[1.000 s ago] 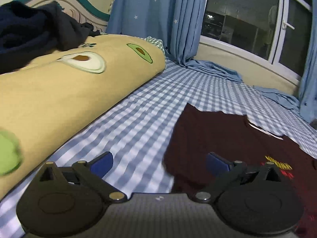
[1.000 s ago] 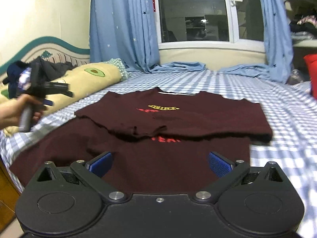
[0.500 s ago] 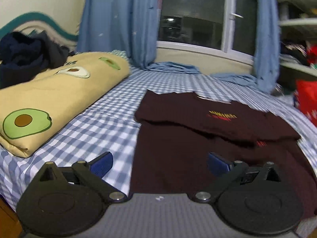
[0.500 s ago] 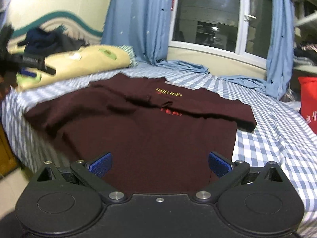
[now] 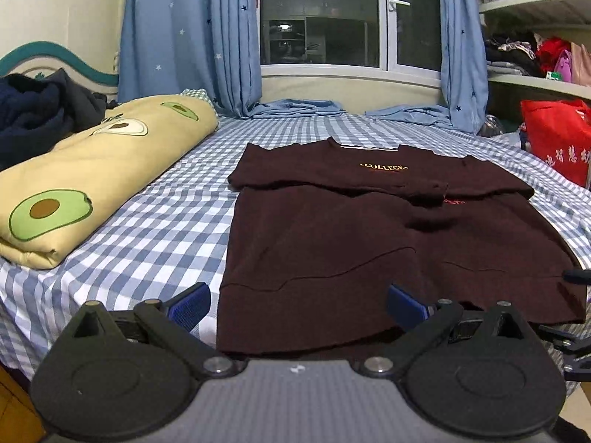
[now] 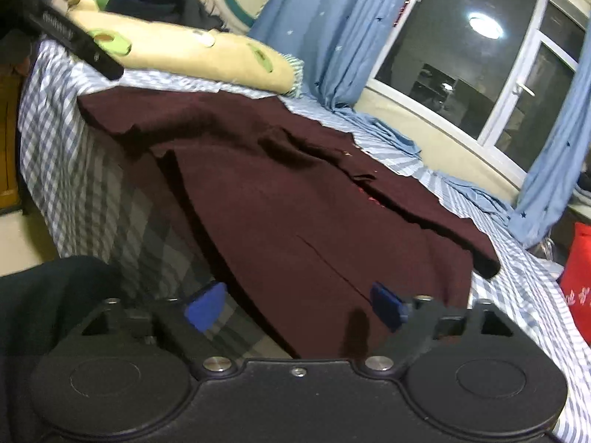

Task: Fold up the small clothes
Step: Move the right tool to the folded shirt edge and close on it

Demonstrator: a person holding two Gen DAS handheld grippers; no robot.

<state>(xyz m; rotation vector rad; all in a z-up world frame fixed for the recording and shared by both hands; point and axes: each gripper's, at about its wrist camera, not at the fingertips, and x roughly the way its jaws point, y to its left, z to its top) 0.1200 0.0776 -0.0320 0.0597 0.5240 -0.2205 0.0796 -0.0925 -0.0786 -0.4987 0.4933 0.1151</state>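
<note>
- The left gripper (image 5: 297,304) is nearest, its blue pads wide apart over the near-left hem corner of the shirt (image 5: 369,236); nothing is between them, which suits a hand lining up for a pinch on that corner.
- The right gripper (image 6: 297,304) has just been closing part way. Its jaws are still apart, with the shirt's near edge lying between the pads, and no pad can be seen pressing the cloth.
- In the right wrist view the picture is tilted, so that gripper seems rolled to meet the hem where it hangs over the edge of the bed (image 6: 55,140).
- The dark maroon shirt lies flat on the checked sheet (image 5: 159,221), sleeves already folded in across the chest. I judge the next fold takes the hem up toward the collar, which would explain both grippers at the near edge.
- Its chest print reads "COLLEGE" (image 5: 384,167) in yellow; a red line below it is mostly hidden under the folded sleeve.
- Left of the shirt, apart from it, lies a yellow quilt (image 5: 92,177) with avocado pictures, and dark clothes (image 5: 33,114) sit behind that.
- A red bag (image 5: 557,136) at the far right carries white Chinese characters, cut off by the frame.
- Farthest off are blue curtains (image 5: 192,37) with small stars and a dark window (image 5: 321,14).
</note>
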